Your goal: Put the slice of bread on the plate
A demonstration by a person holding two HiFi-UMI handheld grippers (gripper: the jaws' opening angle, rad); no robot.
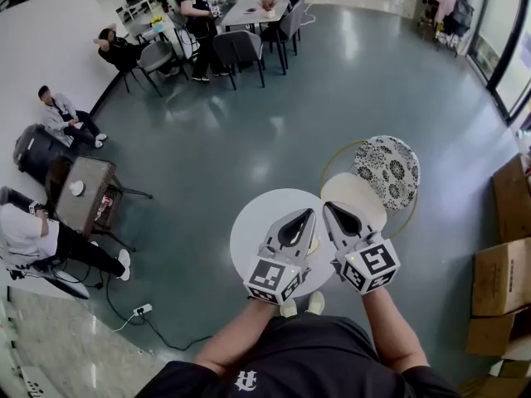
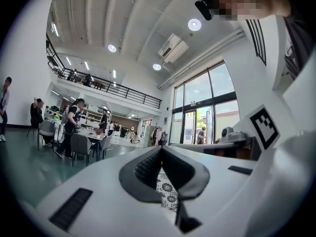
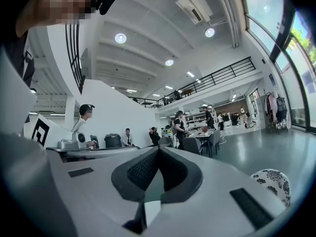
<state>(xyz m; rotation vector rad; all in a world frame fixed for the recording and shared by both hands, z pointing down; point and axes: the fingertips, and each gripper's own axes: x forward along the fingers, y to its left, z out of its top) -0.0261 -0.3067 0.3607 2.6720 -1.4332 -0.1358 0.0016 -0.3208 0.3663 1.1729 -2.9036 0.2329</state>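
In the head view a black-and-white patterned plate (image 1: 388, 170) lies inside a gold ring (image 1: 330, 166), to the right of a round white table (image 1: 253, 230). A pale cream disc (image 1: 358, 194) lies next to the plate, half under my right gripper; I cannot tell whether it is the bread. Above the white table my left gripper (image 1: 309, 213) is shut and holds nothing. My right gripper (image 1: 328, 206) is shut too, over the cream disc's near edge. The plate shows through the left jaws (image 2: 168, 194) and low at the right in the right gripper view (image 3: 272, 181).
Cardboard boxes (image 1: 503, 279) stand at the right. On the left, people sit by a small dark table (image 1: 83, 191), and a power strip (image 1: 143, 309) with a cable lies on the green floor. Chairs and tables (image 1: 249, 23) stand far back.
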